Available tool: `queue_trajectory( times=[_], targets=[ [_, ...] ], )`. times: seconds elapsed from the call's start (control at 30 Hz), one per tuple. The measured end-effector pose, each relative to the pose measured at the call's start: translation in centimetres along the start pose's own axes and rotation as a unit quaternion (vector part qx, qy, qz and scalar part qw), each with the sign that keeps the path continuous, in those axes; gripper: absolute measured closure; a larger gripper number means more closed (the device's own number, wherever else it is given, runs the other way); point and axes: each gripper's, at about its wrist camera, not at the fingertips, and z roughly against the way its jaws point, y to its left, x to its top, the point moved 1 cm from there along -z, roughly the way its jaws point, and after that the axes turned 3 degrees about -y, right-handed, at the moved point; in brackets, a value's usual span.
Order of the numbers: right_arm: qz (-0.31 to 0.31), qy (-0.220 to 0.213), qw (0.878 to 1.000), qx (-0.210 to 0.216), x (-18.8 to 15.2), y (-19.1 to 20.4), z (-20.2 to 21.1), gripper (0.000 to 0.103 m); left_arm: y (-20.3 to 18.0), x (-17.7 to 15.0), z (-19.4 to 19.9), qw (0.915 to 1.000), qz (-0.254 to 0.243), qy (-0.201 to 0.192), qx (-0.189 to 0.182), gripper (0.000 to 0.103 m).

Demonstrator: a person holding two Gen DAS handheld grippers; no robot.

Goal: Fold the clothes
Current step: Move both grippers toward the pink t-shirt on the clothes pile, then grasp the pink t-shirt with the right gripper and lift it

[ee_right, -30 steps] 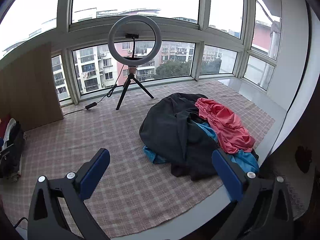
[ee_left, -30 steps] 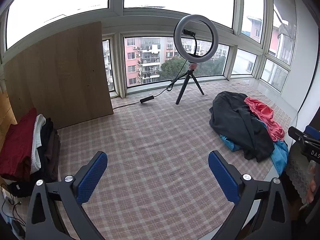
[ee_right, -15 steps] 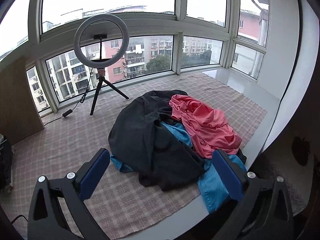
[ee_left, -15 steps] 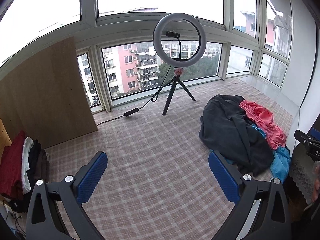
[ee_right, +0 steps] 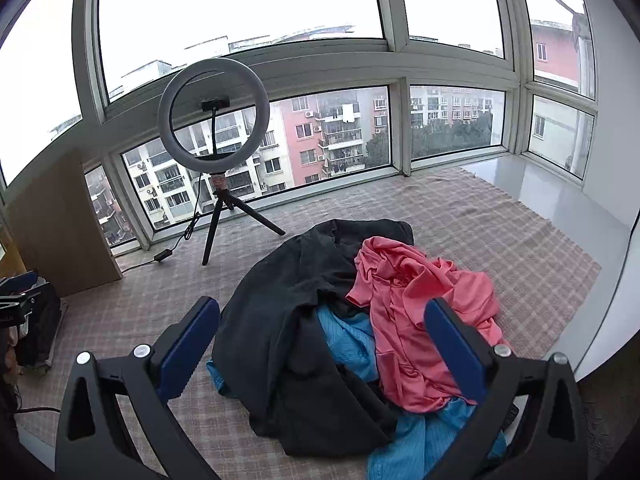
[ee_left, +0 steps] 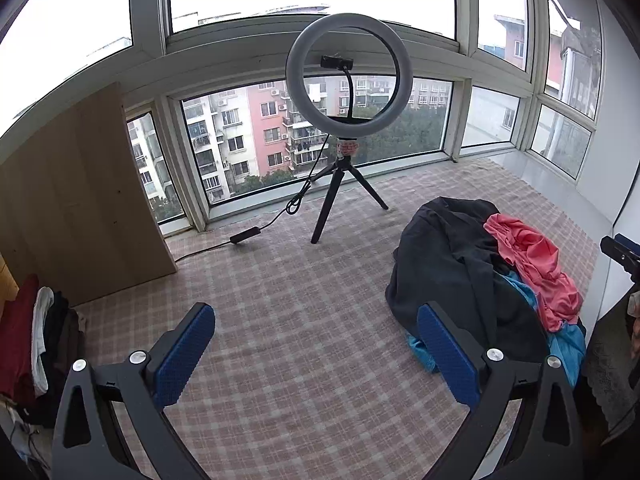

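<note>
Ahead of my left claw (ee_left: 316, 344) I see a ring light (ee_left: 349, 70) on a black tripod (ee_left: 343, 196), standing upright on the plaid cloth (ee_left: 288, 304) near the window (ee_left: 256, 136). A phone clip (ee_left: 337, 62) sits inside the ring. Its cable (ee_left: 298, 200) trails down to an inline switch (ee_left: 245, 235) lying on the cloth, further left. Far left of the claw, a wood panel (ee_left: 76, 196) leans upright against the window frame. Through the glass I see pink and white apartment blocks (ee_left: 256, 136) and trees (ee_left: 404, 132). Ahead and right of my right claw (ee_right: 320, 336), a bare white sill (ee_right: 552, 196) runs beyond the cloth's edge.
</note>
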Motion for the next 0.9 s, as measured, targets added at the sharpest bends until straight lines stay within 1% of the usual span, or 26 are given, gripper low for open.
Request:
queue_trajectory(
  times=[0.07,0.17,0.27,0.3,0.37,0.47,0.57,0.6,0.63,0.67,0.7,0.73,0.77,0.8,0.9],
  targets=[
    [0.015,0.001,1.0,-0.011,1.4,-2.1,-1.7,0.0,0.2,0.6,-0.4,0.9999,0.009,-0.001,0.013,0.001],
    [0.005,0.006,1.0,0.002,3.6,-5.3,-4.3,0.0,0.7,1.4,-1.2,0.9992,0.023,0.001,0.032,0.001],
    [0.023,0.024,0.999,-0.015,4.5,-7.8,-8.0,0.0,1.2,1.7,-2.0,0.9983,0.035,0.005,0.046,0.001],
    [0.03,0.04,0.999,-0.02,4.3,-8.6,-9.5,0.0,1.3,1.8,-2.3,0.998,0.038,0.007,0.051,0.001],
    [0.036,0.085,0.996,-0.017,3.2,-9.8,-12.5,0.001,1.3,1.6,-3.1,0.9973,0.042,0.015,0.059,0.001],
    [0.061,0.144,0.987,-0.039,0.7,-11.2,-16.5,0.002,1.3,1.4,-4.3,0.9963,0.043,0.033,0.067,0.001],
    [0.05,0.177,0.982,-0.042,-1.2,-12.6,-19.3,0.003,1.3,1.3,-5.3,0.9952,0.039,0.049,0.074,0.001],
    [0.042,0.185,0.981,-0.035,-1.7,-13.0,-20.0,0.009,1.4,1.3,-5.4,0.9949,0.04,0.052,0.076,0.001],
    [0.036,0.194,0.98,-0.029,-2.2,-13.2,-20.7,0.031,1.5,1.3,-5.4,0.9947,0.041,0.053,0.077,0.001],
    [0.034,0.209,0.977,-0.021,-2.8,-13.5,-21.4,0.049,1.7,1.4,-5.4,0.9945,0.043,0.054,0.079,0.001],
    [0.025,0.229,0.973,-0.011,-3.4,-13.6,-22.2,0.09,2.0,1.4,-5.2,0.9943,0.044,0.052,0.082,0.001],
    [0.015,0.25,0.968,0.0,-4.0,-13.8,-23.0,0.098,2.3,1.5,-5.0,0.994,0.046,0.051,0.085,0.001],
    [0.002,0.256,0.967,0.011,-4.3,-14.0,-23.2,0.098,2.7,1.6,-4.8,0.9937,0.048,0.049,0.088,0.001],
    [-0.012,0.25,0.968,0.021,-4.3,-14.1,-22.9,0.098,3.2,1.6,-4.5,0.9934,0.051,0.046,0.091,0.001],
    [-0.055,0.2,0.977,0.044,-1.9,-14.4,-19.7,0.098,4.8,1.5,-3.3,0.9926,0.063,0.038,0.097,0.001]
  ],
)
